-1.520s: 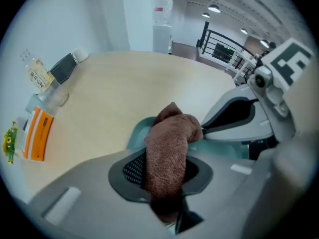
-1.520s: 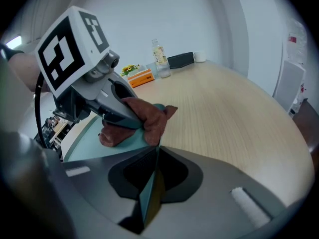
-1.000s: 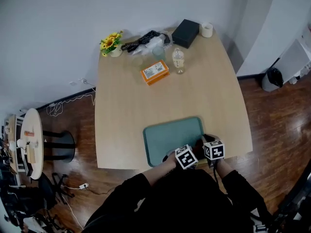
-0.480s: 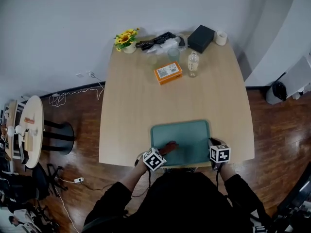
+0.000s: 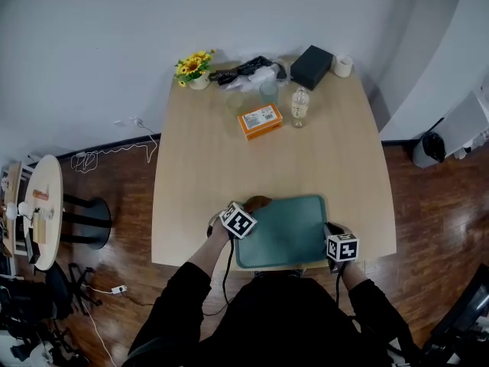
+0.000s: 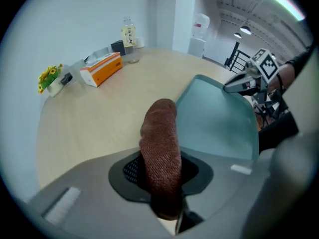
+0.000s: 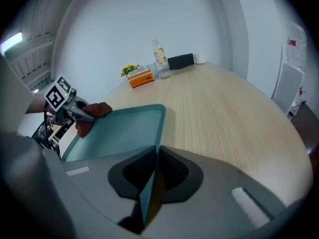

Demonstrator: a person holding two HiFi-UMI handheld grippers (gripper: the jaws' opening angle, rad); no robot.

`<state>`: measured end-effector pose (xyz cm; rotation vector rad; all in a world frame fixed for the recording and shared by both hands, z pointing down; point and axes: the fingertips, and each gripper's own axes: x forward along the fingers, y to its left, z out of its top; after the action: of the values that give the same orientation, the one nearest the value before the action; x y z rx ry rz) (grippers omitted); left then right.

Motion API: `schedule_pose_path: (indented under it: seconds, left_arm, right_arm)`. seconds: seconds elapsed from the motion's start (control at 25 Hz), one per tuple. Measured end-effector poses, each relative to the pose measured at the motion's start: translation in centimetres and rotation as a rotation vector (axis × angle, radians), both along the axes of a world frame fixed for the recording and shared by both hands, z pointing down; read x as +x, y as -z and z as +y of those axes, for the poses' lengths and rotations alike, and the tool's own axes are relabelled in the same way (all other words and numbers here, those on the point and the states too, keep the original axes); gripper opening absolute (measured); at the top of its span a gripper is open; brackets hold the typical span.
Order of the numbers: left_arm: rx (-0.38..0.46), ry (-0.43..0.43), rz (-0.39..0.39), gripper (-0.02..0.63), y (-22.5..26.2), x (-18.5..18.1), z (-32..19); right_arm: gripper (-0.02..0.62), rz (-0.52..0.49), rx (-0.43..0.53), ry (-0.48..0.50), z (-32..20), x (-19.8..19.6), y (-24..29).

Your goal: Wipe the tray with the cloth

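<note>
You stand at a pale wooden table point(image 5: 206, 159) with a teal tray point(image 5: 294, 239) lying flat at its near edge, directly in front of you. The tray's long axis runs from your left to your right.

Your left gripper point(image 5: 248, 209) points steeply down at the tray's far left corner. Its jaws are closed on a reddish-brown cloth point(image 5: 257, 202), a bunched fold standing up between them. The cloth sits at that corner, over the rim. Whether it presses on the tray's surface cannot be told.

Your right gripper point(image 5: 334, 234) is at the tray's right edge, near the near corner. Its jaws are clamped on the rim, which runs as a thin teal line between them. It appears to steady the tray.

From the cloth, all of the tray's bare surface lies to your right and toward you. The next stroke would likely sweep that way along the long axis, and the left hand alone carries it.

Well beyond the tray's far edge stand an orange box point(image 5: 259, 121) and a bottle point(image 5: 299, 108).
</note>
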<state>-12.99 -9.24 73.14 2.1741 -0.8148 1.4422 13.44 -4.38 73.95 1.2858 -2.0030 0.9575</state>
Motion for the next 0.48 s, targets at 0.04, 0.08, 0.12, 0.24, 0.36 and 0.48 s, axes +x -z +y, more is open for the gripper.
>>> schedule_pose_path:
  seconds: [0.04, 0.08, 0.12, 0.24, 0.36, 0.48]
  left_arm:
    - [0.003, -0.041, -0.006, 0.072, 0.2, 1.4, -0.8]
    - [0.008, -0.096, -0.006, 0.072, 0.4, 3.4, -1.3]
    - [0.015, -0.159, -0.003, 0.072, 0.7, 5.7, -1.5]
    - [0.029, -0.328, 0.003, 0.072, 1.0, 12.9, -1.1]
    - [0.020, -0.428, 0.005, 0.072, 0.8, 18.7, 0.1]
    - [0.008, -0.500, -0.015, 0.072, 0.0, 21.9, 1.5]
  right_arm:
    - [0.025, -0.001, 0.000, -0.001, 0.0, 0.0, 0.0]
    - [0.025, -0.001, 0.001, -0.001, 0.0, 0.0, 0.1]
    - [0.025, 0.000, 0.001, -0.002, -0.1, 0.0, 0.1]
    - [0.025, 0.001, -0.002, 0.001, 0.0, -0.1, 0.0]
    - [0.025, -0.006, -0.007, 0.004, 0.0, -0.2, 0.1]
    - [0.025, -0.005, -0.008, 0.007, 0.1, -0.2, 0.1]
